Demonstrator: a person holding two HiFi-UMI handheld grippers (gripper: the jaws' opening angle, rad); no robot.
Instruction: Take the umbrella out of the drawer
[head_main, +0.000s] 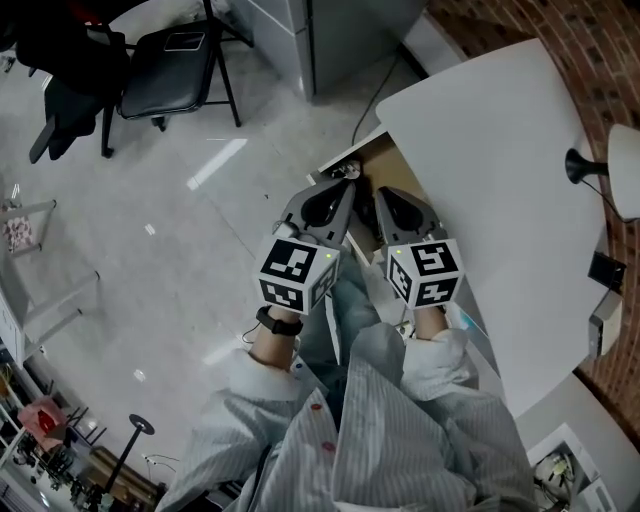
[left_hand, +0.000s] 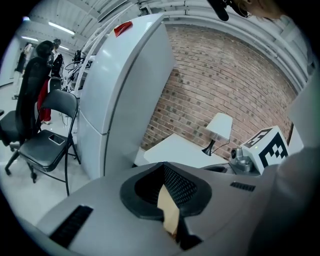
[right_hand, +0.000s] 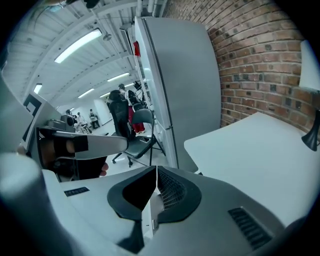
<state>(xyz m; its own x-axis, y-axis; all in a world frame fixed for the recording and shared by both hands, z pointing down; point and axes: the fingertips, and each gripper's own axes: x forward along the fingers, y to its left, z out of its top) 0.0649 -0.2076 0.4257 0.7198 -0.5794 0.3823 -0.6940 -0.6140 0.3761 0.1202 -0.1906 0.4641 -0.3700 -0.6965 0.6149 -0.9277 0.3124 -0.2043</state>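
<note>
Left gripper (head_main: 346, 174) and right gripper (head_main: 384, 193), jaws together, hang at the open drawer (head_main: 390, 157); umbrella hidden.

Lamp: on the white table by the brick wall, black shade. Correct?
No. The lamp is on the white table by the brick wall, but its shade is white, not black. The left gripper view shows it.

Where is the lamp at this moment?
In the head view, the lamp stands at the far right edge of the picture, on the white table beside the brick wall.
</note>
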